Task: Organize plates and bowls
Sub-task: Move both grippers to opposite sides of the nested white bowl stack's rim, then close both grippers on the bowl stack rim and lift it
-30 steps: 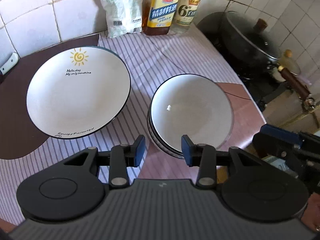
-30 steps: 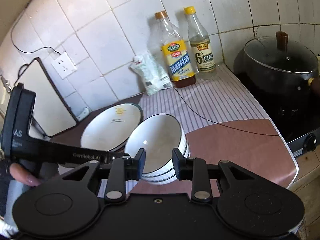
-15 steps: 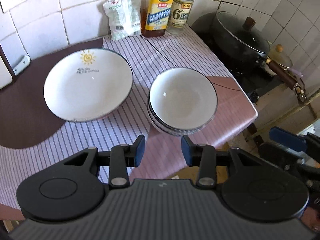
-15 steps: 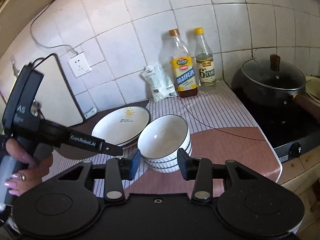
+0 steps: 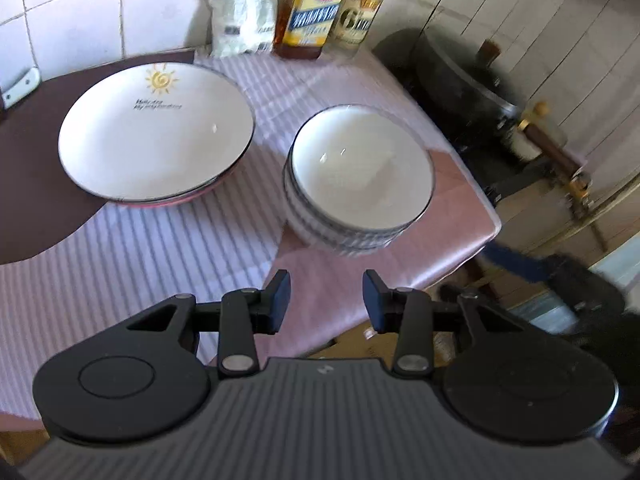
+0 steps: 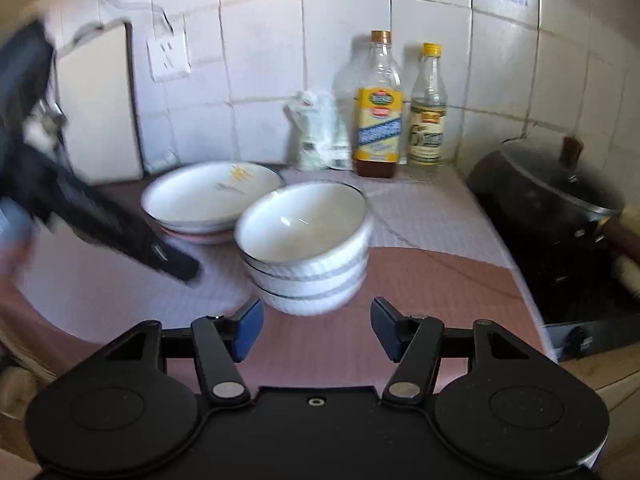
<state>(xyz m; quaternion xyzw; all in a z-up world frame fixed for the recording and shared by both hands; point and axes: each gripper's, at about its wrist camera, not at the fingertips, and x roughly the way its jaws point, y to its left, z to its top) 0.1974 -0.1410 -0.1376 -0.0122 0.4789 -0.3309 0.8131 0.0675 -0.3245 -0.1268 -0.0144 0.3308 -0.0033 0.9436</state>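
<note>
Stacked white bowls (image 6: 306,248) sit beside stacked sun-printed plates (image 6: 212,196).

White tiled wall (image 6: 260,40), wall socket (image 6: 168,54), striped counter cloth (image 5: 140,264), daylight glare.

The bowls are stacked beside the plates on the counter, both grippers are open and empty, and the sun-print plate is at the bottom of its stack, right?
Not quite. The sun-print plate is on top of its stack, as the left wrist view shows. The rest holds: the stacked bowls sit beside it, and the left gripper and right gripper are both open and empty.
</note>
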